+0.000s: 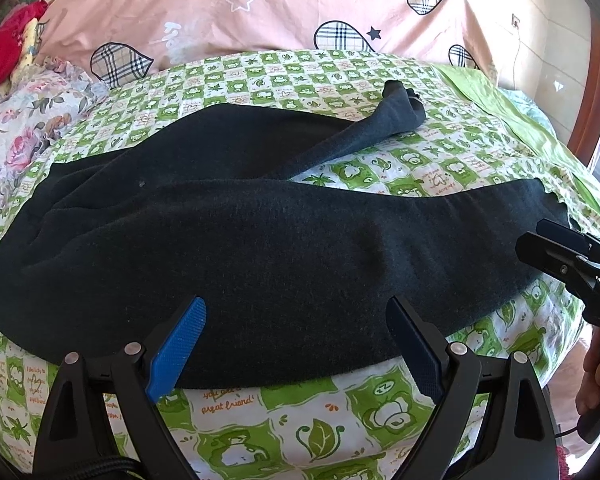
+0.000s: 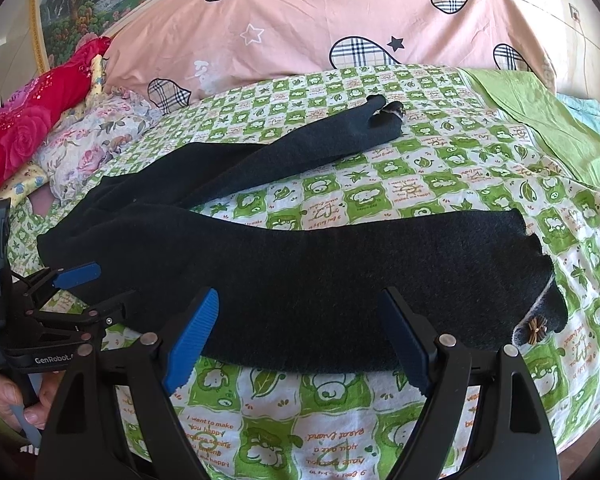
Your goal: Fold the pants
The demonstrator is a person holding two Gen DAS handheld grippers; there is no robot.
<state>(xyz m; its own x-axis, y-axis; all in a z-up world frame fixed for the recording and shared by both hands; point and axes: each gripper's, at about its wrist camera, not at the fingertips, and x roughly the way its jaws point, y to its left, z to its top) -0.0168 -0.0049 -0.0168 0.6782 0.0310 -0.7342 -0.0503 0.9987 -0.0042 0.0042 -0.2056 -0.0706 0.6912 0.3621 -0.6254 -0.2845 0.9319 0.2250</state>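
The left gripper (image 1: pixel 296 340) has its jaws spread wide, gripping nothing, its blue-padded fingers (image 1: pixel 178 350) poised over the near edge of the black pants (image 1: pixel 260 248); seen from the right wrist camera it sits at about nine o'clock, also parted (image 2: pixel 94 290), close to the waist end of the garment. The right gripper (image 2: pixel 300 336) is likewise spread apart with nothing between its pads, hovering at the near edge of the closer trouser leg; in the left wrist view it enters from three o'clock (image 1: pixel 548 248), next to the cuff, though from that side I cannot tell how far its jaws stand apart. The pants lie spread across the bed, unfolded: the waist bunches toward nine o'clock, one leg runs along the near side toward three o'clock, and the other leg angles away toward one o'clock, so the two legs diverge with a wedge of sheet between them. A small brown bow-like ornament (image 2: pixel 534 330) sits on the near cuff. Beneath everything is a green-and-white checked sheet (image 1: pixel 340 412) printed with cartoon figures and leaves. Farther out, at twelve o'clock, lies a pink quilt (image 1: pixel 260 12) with plaid hearts and stars; at ten o'clock a floral pillow (image 1: pixel 32 128) and red fabric (image 1: pixel 8 48); at two o'clock a plain green cloth (image 2: pixel 540 120).
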